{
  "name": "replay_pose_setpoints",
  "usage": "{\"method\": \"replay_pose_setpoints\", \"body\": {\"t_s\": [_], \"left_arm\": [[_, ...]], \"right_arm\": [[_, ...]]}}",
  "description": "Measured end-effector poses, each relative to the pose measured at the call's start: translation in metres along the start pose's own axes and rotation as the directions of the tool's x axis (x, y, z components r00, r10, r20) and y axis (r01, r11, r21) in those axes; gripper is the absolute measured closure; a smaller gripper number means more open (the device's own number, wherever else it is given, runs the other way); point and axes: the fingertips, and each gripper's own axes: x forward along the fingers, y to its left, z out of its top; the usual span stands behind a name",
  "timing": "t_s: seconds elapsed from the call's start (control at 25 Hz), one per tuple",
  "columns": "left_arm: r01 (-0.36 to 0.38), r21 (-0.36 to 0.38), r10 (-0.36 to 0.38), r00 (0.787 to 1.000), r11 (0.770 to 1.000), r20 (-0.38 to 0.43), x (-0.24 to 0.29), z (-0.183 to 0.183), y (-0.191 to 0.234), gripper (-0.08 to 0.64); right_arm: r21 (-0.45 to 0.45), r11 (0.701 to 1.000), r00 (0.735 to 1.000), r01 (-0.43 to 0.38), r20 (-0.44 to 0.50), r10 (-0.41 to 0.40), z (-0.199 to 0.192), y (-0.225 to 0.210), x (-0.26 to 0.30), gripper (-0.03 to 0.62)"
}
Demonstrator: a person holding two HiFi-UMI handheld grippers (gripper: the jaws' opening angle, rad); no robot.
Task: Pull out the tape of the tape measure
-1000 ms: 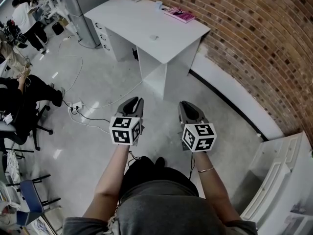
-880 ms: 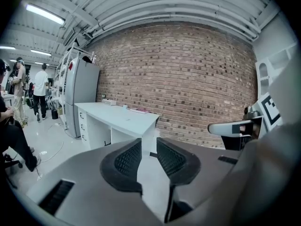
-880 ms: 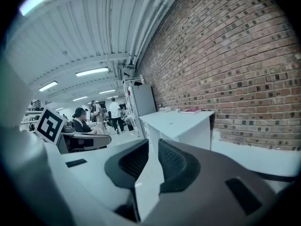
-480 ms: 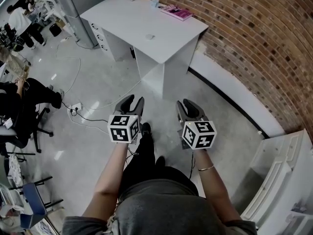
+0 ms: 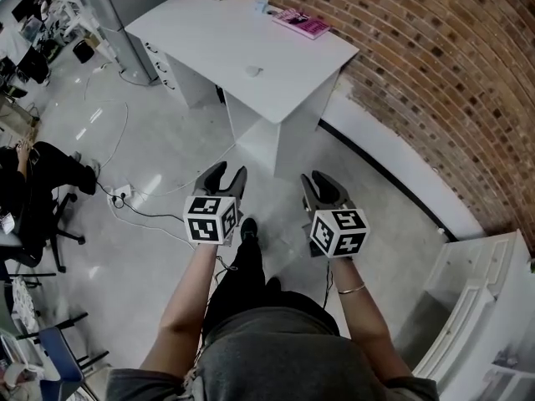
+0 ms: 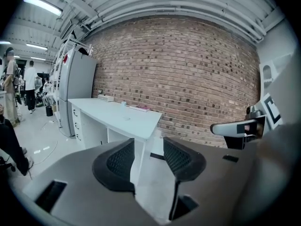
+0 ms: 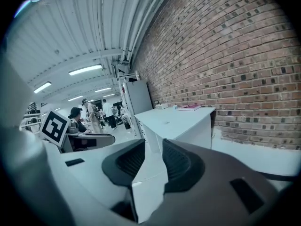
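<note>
- Tape measure (image 5: 253, 71): I take it to be the small grey item on the white desk (image 5: 201, 32), well ahead of me and untouched.
- Left gripper (image 5: 227, 172) and right gripper (image 5: 318, 179): jaws have just been opening, now partly apart, and I hold nothing.
- Step: approach. Next I need one gripper on the case and the other on the tape tip.

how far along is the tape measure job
Nothing looks done yet. The left gripper and right gripper have just been opening, nothing between their jaws, held short of the white desk. Left: reach the small grey item there, possibly the tape measure, and pull its tape.
</note>
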Motion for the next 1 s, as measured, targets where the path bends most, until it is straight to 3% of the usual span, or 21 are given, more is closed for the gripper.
{"method": "replay_pose_setpoints", "body": {"t_s": [0.56,1.0], "left_arm": [[0.030,0.010,-0.030,0.998,0.999,-0.052,0.107,0.046,0.084,0.367],[0.070,0.030,-0.067,0.994,0.997,-0.091,0.161,0.063,0.125,0.356]], "right_arm": [[0.016,0.999,0.999,0.038,-0.020,-0.037,0.049,-0.021,0.129,0.492],[0.012,0.997,0.996,0.075,-0.042,-0.074,0.067,-0.029,0.192,0.494]]}}
